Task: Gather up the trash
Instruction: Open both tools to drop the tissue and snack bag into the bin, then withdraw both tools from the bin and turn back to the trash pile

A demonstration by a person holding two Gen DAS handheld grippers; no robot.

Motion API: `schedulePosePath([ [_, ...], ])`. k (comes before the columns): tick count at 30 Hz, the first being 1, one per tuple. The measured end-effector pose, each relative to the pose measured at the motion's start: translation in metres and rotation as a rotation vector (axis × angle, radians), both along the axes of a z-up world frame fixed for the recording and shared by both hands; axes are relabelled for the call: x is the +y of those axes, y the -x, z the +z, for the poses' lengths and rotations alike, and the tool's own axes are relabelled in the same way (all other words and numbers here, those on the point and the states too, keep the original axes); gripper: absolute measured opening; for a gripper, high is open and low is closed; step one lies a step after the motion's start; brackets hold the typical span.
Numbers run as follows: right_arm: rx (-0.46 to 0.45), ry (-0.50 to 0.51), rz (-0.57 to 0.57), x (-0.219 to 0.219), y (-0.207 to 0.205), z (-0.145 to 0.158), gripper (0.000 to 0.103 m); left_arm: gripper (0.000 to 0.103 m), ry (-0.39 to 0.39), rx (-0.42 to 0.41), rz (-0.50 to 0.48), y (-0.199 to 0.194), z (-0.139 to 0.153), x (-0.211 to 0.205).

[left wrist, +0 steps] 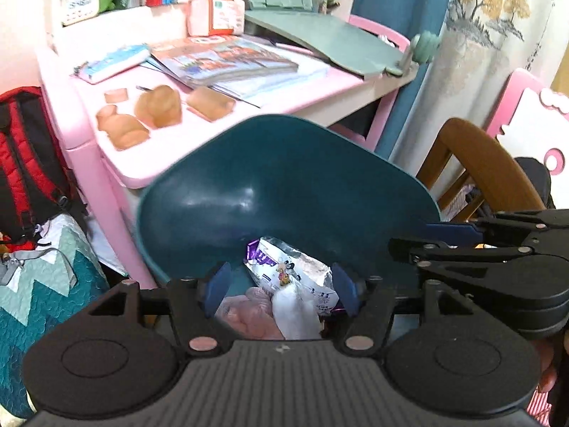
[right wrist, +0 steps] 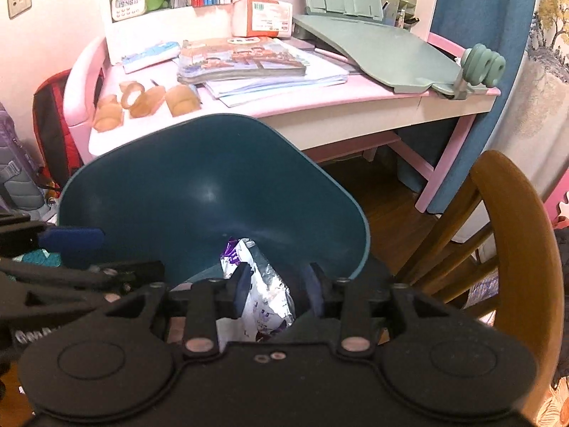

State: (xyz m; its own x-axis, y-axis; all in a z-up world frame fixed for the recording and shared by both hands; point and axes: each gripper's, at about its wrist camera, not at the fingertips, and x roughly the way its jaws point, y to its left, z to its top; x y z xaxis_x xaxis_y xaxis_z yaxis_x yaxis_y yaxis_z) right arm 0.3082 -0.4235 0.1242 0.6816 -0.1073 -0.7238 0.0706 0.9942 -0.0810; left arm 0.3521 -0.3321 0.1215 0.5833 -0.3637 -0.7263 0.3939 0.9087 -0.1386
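Observation:
A dark teal trash bin (left wrist: 284, 185) stands in front of the pink desk, its mouth tilted toward me; it also shows in the right wrist view (right wrist: 199, 192). Inside lie a silver and purple snack wrapper (left wrist: 290, 272), a white crumpled piece (left wrist: 295, 311) and a pink one (left wrist: 249, 311). My left gripper (left wrist: 281, 290) hangs open over the bin's near rim, around nothing. My right gripper (right wrist: 279, 286) is open too, its fingers either side of the wrapper (right wrist: 265, 291) without touching it. The right gripper (left wrist: 444, 238) also shows at the right in the left wrist view.
The pink desk (right wrist: 320, 103) carries several amber tape pieces (right wrist: 142, 101), stacked books (right wrist: 242, 60), a green reading stand (right wrist: 373, 46) and a tissue pack (right wrist: 263, 17). A wooden chair (right wrist: 512, 235) stands at right, a red backpack (left wrist: 25, 163) at left.

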Motion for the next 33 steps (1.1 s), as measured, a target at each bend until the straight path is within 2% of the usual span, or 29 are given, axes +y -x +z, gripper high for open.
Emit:
schedulePosePath([
  [5, -0.025, 0.008, 0.03, 0.009, 0.021, 0.013, 0.036, 0.071, 0.015, -0.036, 0.006, 0.019, 0.015, 0.019],
  [12, -0.064, -0.006, 0.111, 0.037, 0.054, 0.027, 0.037, 0.072, 0.032, -0.072, 0.016, 0.055, 0.032, 0.059],
  [15, -0.063, -0.02, 0.154, 0.054, 0.065, 0.029, 0.038, 0.079, 0.03, -0.079, 0.037, 0.071, 0.034, 0.08],
  [20, -0.07, -0.039, 0.246, 0.091, 0.084, 0.032, 0.038, 0.079, 0.033, -0.091, 0.065, 0.098, 0.036, 0.121],
  [28, -0.031, -0.093, 0.418, 0.161, 0.101, 0.015, 0.039, 0.083, 0.018, -0.09, 0.144, 0.138, 0.025, 0.202],
  [33, 0.025, -0.126, 0.534, 0.214, 0.1, -0.011, 0.039, 0.084, 0.016, -0.071, 0.223, 0.155, 0.002, 0.265],
])
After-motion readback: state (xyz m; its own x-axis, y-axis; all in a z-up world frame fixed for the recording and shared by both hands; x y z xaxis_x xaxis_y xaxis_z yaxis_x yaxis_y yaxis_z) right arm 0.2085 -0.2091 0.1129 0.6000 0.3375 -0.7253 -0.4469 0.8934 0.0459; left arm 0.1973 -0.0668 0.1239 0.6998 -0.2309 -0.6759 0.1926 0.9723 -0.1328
